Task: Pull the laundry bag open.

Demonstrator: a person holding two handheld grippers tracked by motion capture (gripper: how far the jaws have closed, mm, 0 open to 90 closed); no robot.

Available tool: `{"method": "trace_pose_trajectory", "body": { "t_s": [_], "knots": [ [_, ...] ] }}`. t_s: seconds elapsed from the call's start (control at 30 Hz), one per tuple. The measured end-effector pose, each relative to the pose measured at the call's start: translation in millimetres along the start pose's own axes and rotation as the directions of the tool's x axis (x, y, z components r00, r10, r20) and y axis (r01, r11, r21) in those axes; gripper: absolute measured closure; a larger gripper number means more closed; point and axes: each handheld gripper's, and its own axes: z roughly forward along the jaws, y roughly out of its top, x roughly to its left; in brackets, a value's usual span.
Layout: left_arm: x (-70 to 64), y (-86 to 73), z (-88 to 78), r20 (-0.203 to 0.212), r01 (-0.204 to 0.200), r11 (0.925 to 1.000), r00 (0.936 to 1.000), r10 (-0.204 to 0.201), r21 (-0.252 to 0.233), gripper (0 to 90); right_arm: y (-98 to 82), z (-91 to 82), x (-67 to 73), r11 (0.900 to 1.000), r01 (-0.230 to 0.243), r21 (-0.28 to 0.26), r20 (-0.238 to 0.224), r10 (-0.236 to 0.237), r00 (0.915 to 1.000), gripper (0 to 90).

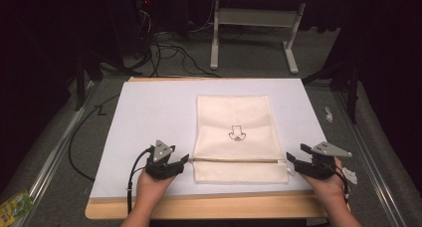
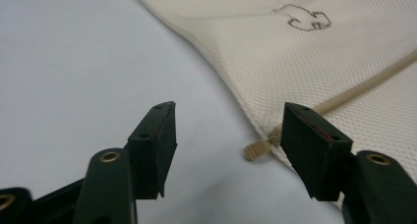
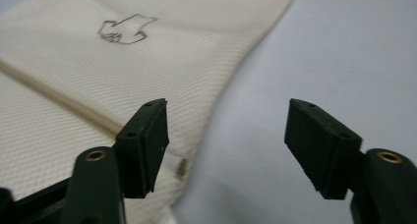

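A cream mesh bag (image 1: 235, 137) lies flat on the white sheet (image 1: 149, 112), with a small dark outline drawing (image 1: 236, 134) at its middle and a tan zipper line (image 1: 234, 160) across its near part. My left gripper (image 1: 185, 160) rests open at the zipper's left end; its view has the tan zipper tab (image 2: 256, 149) between the jaws. My right gripper (image 1: 290, 159) stands open at the bag's right edge (image 3: 216, 111), the bag's corner just inside its left jaw. Neither gripper holds anything.
The white sheet covers a wooden table (image 1: 214, 207) whose front edge lies under the person's hands. Cables (image 1: 169, 53) and a white table frame (image 1: 254, 33) stand on the floor beyond. A green packet (image 1: 12, 207) lies at the floor's lower left.
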Motion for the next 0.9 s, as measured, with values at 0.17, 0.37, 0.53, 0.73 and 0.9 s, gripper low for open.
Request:
{"method": "trace_pose_trajectory", "body": {
  "t_s": [0.17, 0.37, 0.53, 0.73, 0.9],
  "knots": [
    [34.8, 0.0, -28.1, -0.076, 0.039, 0.9991, 0.9963, -0.041, -0.017, 26.4, -1.8, -12.7, -26.4, 0.998, -0.053, -0.041, 0.066, 0.055, 0.9963, 24.9],
    [60.2, -7.1, -48.3, -0.092, 0.172, 0.9806, 0.9792, -0.181, -0.093, 24.7, -3.2, -20.7, -36.5, 0.994, -0.084, -0.073, 0.080, 0.090, 0.9927, 22.8],
    [50.8, -5.7, -40.3, -0.099, 0.106, 0.9926, 0.9888, -0.111, -0.059, 23.8, -1.9, -16.7, -28.9, 0.997, -0.044, -0.055, 0.083, 0.049, 0.9954, 22.8],
    [48.6, -4.4, -39.6, -0.094, 0.096, 0.9934, 0.9903, -0.102, -0.062, 23.5, -2.4, -16.9, -30.4, 0.997, -0.049, -0.057, 0.083, 0.053, 0.9951, 23.1],
    [50.8, -4.6, -41.1, -0.098, 0.108, 0.9918, 0.9886, -0.114, -0.069, 23.1, -2.8, -16.2, -29.6, 0.997, -0.049, -0.058, 0.082, 0.053, 0.9952, 22.9]
  ]
}}
